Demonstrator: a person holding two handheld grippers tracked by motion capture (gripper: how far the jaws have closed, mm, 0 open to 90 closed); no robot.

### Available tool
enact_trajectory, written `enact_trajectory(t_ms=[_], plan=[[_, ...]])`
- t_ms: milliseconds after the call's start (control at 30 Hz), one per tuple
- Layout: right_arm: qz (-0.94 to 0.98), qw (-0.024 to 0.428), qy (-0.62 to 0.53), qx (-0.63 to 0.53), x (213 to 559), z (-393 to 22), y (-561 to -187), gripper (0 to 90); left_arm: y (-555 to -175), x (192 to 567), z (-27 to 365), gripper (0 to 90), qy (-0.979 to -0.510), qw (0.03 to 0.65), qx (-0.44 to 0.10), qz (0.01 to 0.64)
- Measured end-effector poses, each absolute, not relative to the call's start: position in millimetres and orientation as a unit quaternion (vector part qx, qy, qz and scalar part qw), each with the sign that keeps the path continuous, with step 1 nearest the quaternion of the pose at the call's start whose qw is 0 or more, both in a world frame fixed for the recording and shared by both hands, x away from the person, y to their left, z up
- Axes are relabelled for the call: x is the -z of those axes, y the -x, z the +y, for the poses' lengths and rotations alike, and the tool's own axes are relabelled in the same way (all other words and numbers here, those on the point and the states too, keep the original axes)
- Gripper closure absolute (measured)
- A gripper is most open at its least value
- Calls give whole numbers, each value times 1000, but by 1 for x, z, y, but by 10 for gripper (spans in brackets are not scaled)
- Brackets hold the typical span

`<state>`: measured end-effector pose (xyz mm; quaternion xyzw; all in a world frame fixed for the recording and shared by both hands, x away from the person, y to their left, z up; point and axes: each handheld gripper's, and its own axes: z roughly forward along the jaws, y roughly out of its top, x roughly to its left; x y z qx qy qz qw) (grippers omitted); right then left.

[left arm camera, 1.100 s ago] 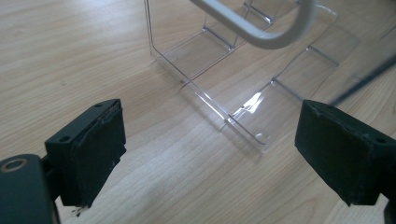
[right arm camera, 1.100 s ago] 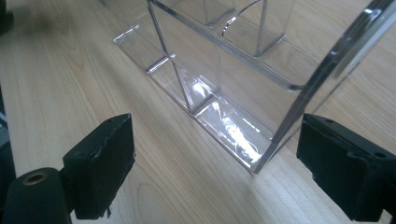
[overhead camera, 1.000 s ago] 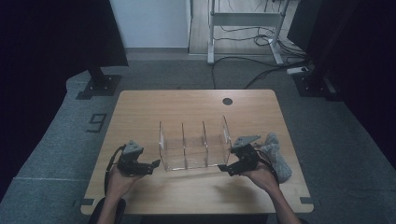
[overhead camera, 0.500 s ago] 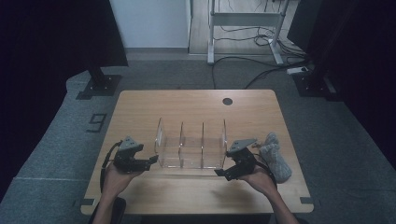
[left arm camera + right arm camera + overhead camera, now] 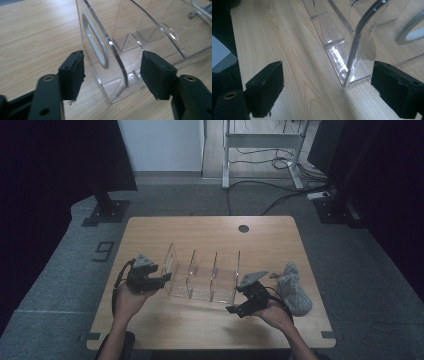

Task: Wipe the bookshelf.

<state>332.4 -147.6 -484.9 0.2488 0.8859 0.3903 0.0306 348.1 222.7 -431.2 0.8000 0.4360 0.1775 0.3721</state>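
A pale wooden table (image 5: 150, 325) carries a clear acrylic divider rack (image 5: 202, 277), which stands upright near the middle with its partitions running across. A person reaches in from the near edge with a gripper at each end of it. The left gripper (image 5: 112, 72) straddles the rack's end panel, its jaws having just been closing, though the pads still look clear of the plastic. The right gripper (image 5: 327, 87) sits spread wide around the opposite end wall, touching nothing as far as I can tell. A grey cloth bundle (image 5: 295, 290) lies just beyond the right hand. I'd judge this the gripping step; next, both pairs of jaws should pinch evenly before any lift.
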Motion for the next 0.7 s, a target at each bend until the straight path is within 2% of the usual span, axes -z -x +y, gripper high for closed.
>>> enact_trajectory(t_ms=[300,600,700], plan=[[874,62,-277,-395,476,-162,-338,115,-355,440,217,560,-802,353,-176,448],[869,109,-309,-370,466,-184,-341,120,-357,440,215,700,-809,352,-174,438],[863,125,-321,-370,458,-194,-341,120,-359,441,217,720,-807,354,-177,437]])
